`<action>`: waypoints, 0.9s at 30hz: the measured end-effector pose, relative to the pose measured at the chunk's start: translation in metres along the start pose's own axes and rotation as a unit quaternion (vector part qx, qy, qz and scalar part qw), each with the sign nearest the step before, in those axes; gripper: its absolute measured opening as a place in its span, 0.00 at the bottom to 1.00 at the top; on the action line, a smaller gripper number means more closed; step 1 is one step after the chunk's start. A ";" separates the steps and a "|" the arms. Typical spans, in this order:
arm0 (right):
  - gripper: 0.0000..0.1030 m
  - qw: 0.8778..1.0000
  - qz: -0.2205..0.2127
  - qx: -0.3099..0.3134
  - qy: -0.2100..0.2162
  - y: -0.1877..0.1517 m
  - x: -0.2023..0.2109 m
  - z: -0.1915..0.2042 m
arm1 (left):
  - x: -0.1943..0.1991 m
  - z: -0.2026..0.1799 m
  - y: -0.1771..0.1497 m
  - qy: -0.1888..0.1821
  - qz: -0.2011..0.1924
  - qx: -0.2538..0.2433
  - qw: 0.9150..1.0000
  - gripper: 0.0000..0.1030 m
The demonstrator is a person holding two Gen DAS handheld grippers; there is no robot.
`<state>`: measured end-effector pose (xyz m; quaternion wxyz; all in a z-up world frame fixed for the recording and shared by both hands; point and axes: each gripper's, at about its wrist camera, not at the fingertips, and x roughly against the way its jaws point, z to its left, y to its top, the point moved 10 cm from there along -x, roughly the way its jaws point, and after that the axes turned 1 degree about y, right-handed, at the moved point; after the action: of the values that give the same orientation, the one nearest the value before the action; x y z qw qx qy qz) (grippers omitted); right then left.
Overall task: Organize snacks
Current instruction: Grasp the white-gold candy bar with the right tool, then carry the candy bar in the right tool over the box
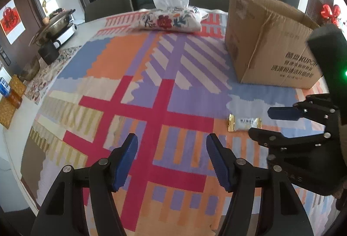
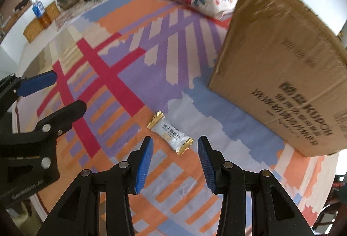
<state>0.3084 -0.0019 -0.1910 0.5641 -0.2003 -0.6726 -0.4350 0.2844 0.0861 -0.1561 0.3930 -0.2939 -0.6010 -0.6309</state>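
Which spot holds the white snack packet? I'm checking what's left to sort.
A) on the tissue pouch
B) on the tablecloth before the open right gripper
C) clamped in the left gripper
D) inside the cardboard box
B: the white snack packet lies flat on the tablecloth, just ahead of the open right gripper, untouched.

White, gold-ended snack (image 2: 170, 136); brown box (image 2: 282, 75)

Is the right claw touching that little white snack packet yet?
Apart. The right wrist view shows the right gripper open, tablecloth visible between its fingertips and the snack packet.

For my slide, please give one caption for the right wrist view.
Open right gripper poised just short of a white snack packet beside the cardboard box.
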 end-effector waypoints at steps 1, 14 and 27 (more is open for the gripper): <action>0.43 1.000 0.007 0.004 -0.003 -0.001 -0.004 0.000 | -0.002 0.000 -0.001 0.000 0.002 0.001 1.000 0.63; 0.42 0.998 0.041 0.037 0.000 0.006 -0.032 0.014 | -0.013 0.004 -0.008 0.001 0.024 0.012 1.000 0.63; 0.21 0.999 0.021 -0.006 0.023 0.009 -0.030 0.012 | -0.020 0.009 -0.007 0.010 0.029 0.019 0.999 0.63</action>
<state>0.3164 0.0187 -0.2154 0.5876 -0.2078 -0.6523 -0.4314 0.2884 0.0976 -0.1756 0.4225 -0.2976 -0.6002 -0.6105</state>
